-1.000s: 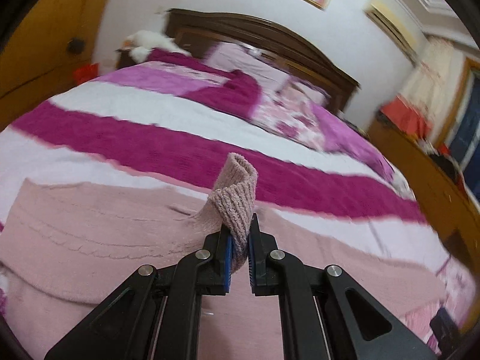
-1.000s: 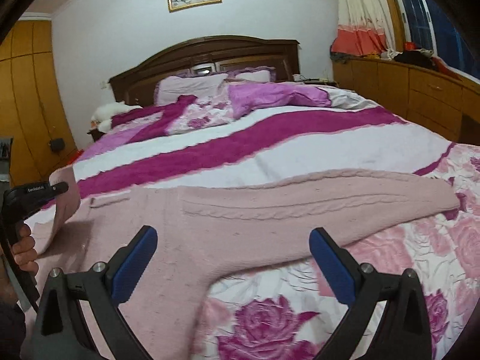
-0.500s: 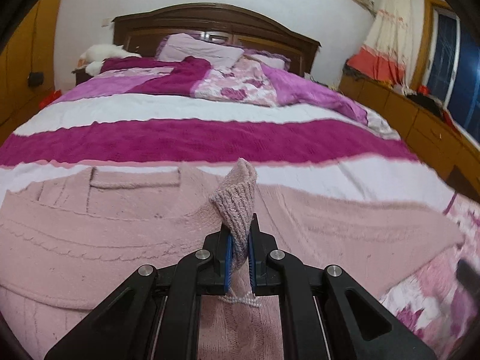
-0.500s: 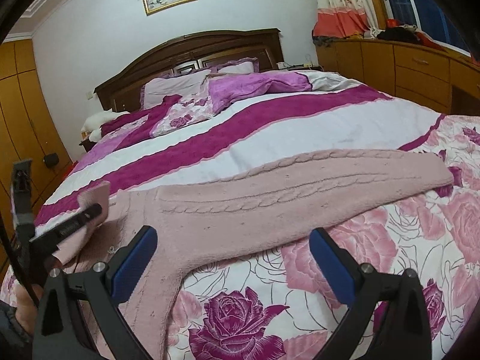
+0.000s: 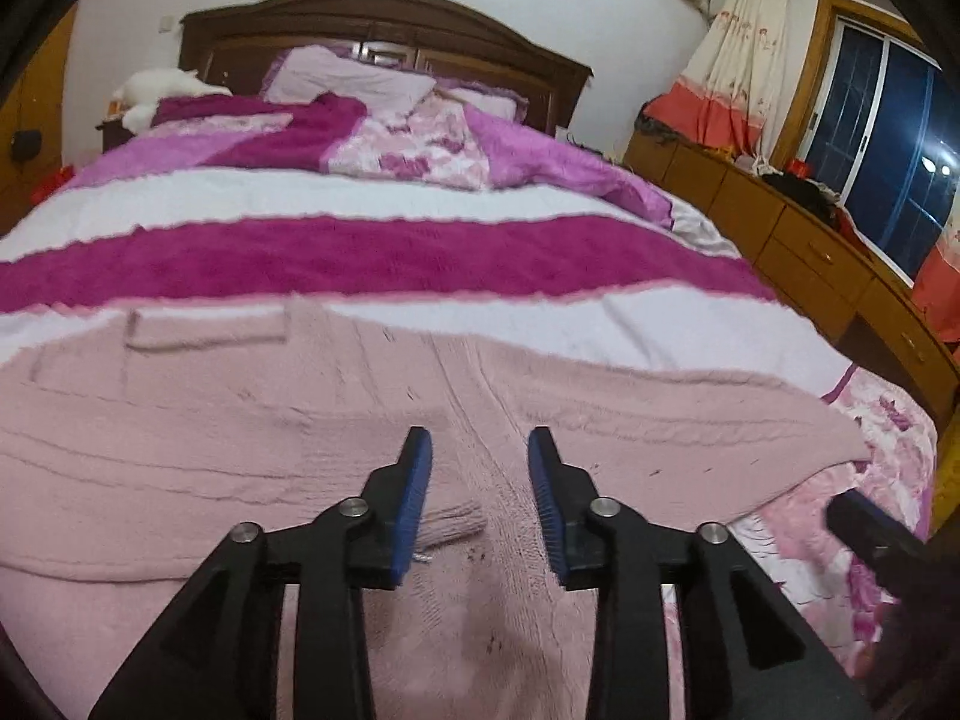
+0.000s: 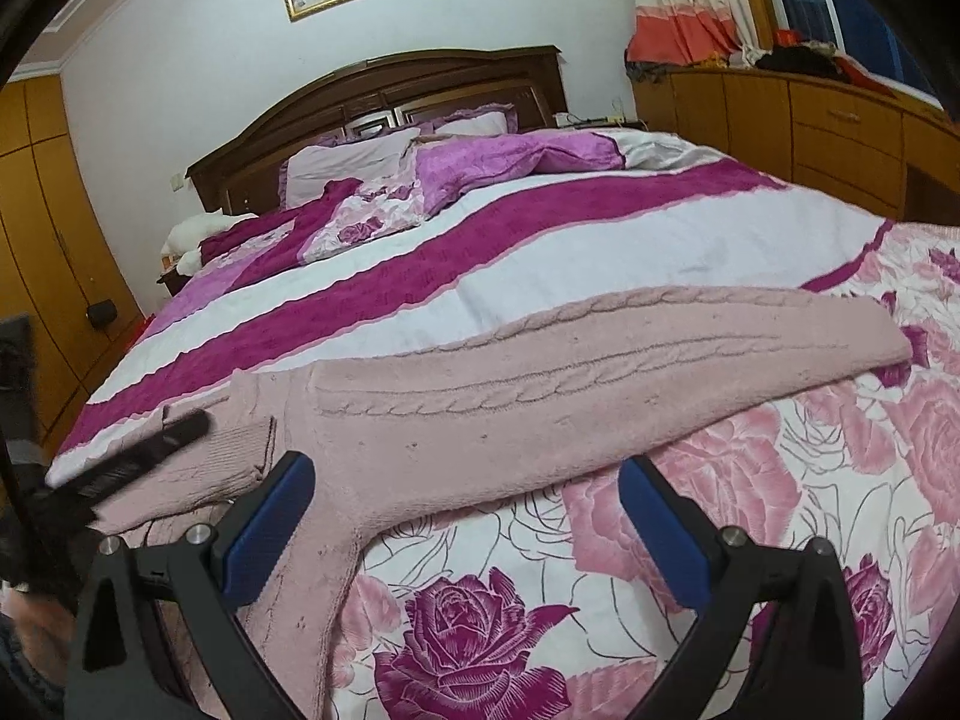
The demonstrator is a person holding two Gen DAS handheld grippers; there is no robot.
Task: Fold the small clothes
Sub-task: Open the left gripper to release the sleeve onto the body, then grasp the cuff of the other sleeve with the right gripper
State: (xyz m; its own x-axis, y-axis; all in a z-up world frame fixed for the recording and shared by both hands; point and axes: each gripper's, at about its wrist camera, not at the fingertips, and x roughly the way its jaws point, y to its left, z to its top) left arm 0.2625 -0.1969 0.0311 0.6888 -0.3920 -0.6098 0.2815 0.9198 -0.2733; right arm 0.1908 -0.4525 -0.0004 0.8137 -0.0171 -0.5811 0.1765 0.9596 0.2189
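- Since the earlier frame the left tool has let go of the ribbed cuff of the pale pink cable-knit sweater; its jaws have just been opening and now stand apart with nothing between them, the cuff lying flat on the sweater's body at lower centre of the left view.
- The right tool is spread wide and holds nothing, low in its frame over the sweater's underarm.
- The sweater lies across the foot of the bed with the pink, white and magenta striped bedspread; its other long sleeve stretches out flat toward the right of the right view.
- To do this step well, I judge the left tool should lift clear without snagging the knit, so the folded sleeve stays put; the outstretched sleeve looks like the next part to fold in.
- Around: wooden headboard, pillows, orange cabinets. Nothing lies on the sweater in the way.
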